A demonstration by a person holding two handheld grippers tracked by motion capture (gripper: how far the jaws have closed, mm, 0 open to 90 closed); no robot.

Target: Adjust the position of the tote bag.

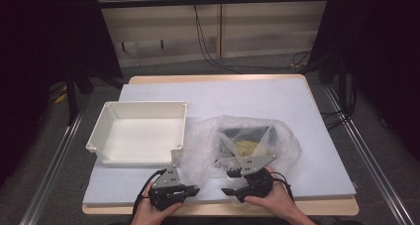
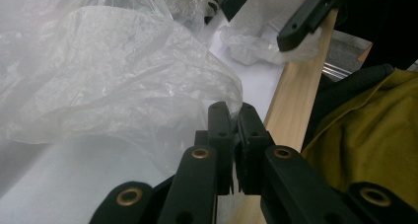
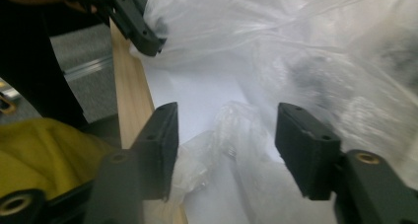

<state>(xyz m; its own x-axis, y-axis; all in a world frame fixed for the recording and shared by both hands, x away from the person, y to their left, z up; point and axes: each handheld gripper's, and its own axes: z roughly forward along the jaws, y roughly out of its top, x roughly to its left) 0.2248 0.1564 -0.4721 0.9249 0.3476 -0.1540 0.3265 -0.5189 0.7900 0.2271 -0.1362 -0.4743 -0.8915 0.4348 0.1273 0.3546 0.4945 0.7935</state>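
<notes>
The right gripper [image 3: 224,152] stands with its two black jaws apart, a crumpled fold of the clear plastic bag [image 3: 276,61] lying between them with neither pad pressing it. Beyond, the bag billows up over the white tabletop [image 3: 197,93], something dark blurred inside it at the right. At the left runs the tabletop's wooden edge [image 3: 129,95], with yellow cloth [image 3: 44,150] beside it. At the far left the left gripper [image 3: 148,44] has its tip against the bag.
</notes>
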